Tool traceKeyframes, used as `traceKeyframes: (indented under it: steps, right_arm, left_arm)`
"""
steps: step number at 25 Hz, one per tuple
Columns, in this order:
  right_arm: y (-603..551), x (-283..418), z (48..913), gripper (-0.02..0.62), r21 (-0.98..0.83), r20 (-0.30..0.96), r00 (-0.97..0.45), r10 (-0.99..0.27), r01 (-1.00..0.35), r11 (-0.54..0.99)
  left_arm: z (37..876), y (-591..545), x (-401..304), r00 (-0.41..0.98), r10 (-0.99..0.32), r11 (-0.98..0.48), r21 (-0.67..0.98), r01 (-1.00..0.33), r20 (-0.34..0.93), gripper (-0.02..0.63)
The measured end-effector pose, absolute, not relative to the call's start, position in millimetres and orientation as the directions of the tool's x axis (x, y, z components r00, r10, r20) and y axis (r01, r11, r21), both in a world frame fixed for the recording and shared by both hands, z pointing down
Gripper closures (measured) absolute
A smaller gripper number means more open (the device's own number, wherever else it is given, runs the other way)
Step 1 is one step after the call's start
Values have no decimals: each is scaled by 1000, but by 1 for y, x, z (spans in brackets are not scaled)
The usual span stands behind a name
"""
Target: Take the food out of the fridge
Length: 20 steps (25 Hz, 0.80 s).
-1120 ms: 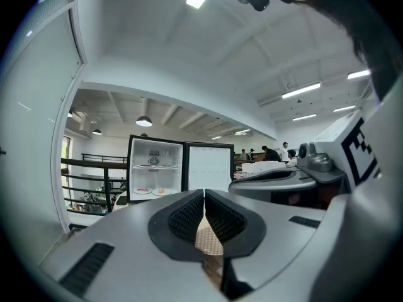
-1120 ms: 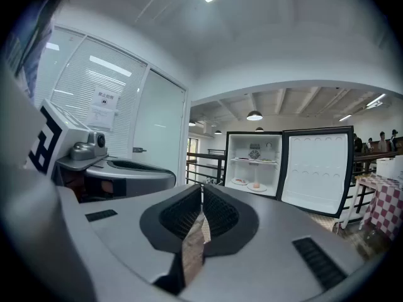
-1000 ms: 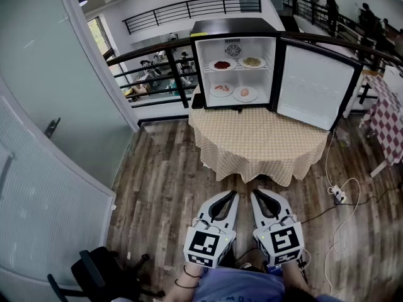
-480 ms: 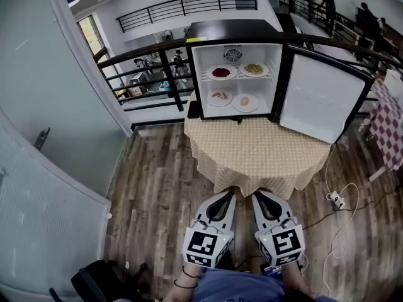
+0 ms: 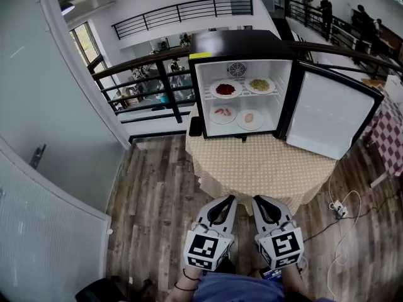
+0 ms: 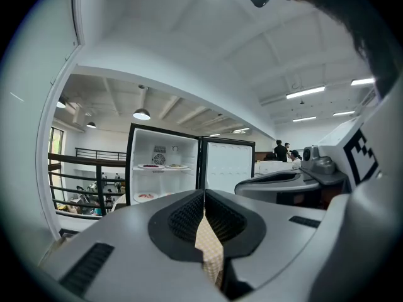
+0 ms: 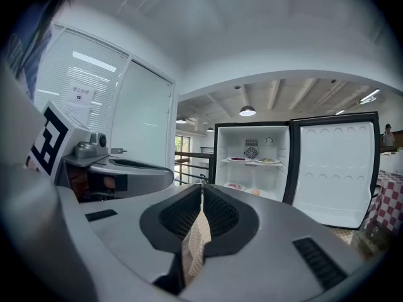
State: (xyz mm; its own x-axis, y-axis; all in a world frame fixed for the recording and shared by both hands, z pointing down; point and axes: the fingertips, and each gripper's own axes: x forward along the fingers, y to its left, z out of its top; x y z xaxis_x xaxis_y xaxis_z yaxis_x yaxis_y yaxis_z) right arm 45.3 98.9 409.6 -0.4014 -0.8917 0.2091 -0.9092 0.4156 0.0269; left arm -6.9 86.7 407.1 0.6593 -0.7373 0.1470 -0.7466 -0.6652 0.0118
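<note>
Well short of the fridge, left gripper and right gripper sit closed and empty; arriving closed, they could shove the plates.

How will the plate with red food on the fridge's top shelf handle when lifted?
The plate looks rigid and shallow, so it is probably stiff but easy to tilt. Its red food lies uncovered and may slide if tipped.
</note>
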Motion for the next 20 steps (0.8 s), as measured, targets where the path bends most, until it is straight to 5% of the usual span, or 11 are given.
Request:
traceKeyframes:
  steps: [20]
  right_arm:
    - [14,-12,429,571,32,240,-360,-902,-925,378]
  left_arm:
    - [423,0,-55,711,-687,-714,41,-699,154,589]
